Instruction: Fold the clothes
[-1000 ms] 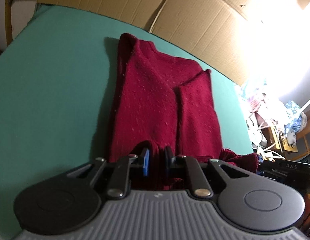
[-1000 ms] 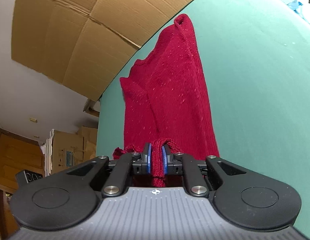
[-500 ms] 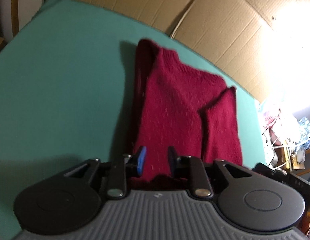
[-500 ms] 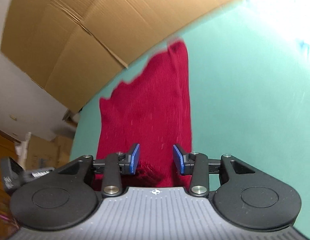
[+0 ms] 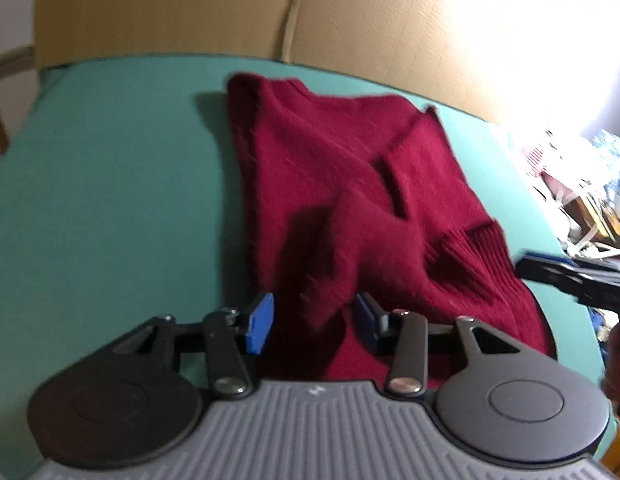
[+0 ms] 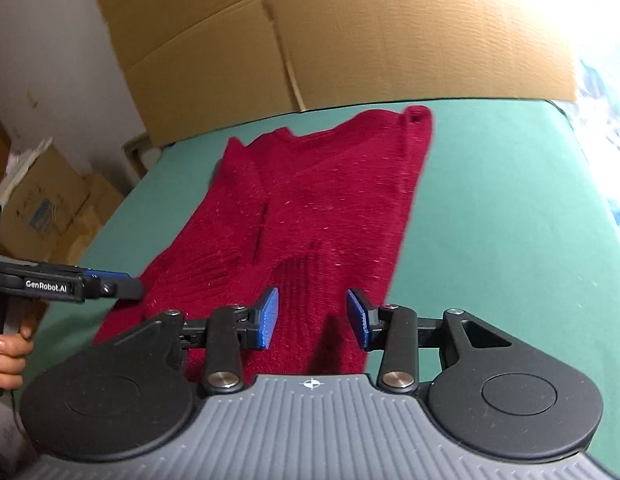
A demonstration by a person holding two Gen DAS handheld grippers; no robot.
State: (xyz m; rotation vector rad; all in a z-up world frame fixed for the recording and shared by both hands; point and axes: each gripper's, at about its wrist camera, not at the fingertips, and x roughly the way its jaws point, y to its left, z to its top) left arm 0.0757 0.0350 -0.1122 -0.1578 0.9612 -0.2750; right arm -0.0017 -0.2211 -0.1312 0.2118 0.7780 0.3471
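Observation:
A dark red knit sweater point(image 5: 349, 168) lies folded lengthwise on the green table point(image 5: 110, 200), its ribbed hem toward me. My left gripper point(image 5: 313, 316) hovers over the near end; its jaws are opening and a loose fold of knit lies between the blue pads, untouched by them. In the right wrist view the same sweater point(image 6: 321, 192) stretches away from my right gripper point(image 6: 313, 316), which stands open just above the hem with nothing pressed. The left gripper point(image 6: 126, 286) pokes in from the left there, held by a hand point(image 6: 8, 356).
Flattened cardboard point(image 6: 329, 40) stands along the table's far edge. Cardboard boxes point(image 6: 42, 200) sit on the floor beyond the table's left side. Bright clutter point(image 5: 589, 192) lies off the right side. Bare green table point(image 6: 489, 220) extends on both sides of the sweater.
Both grippers were shut on the sweater's near edge a second ago; both have let go and spread their jaws. The lifted knit has dropped onto the table. Both views have rolled.

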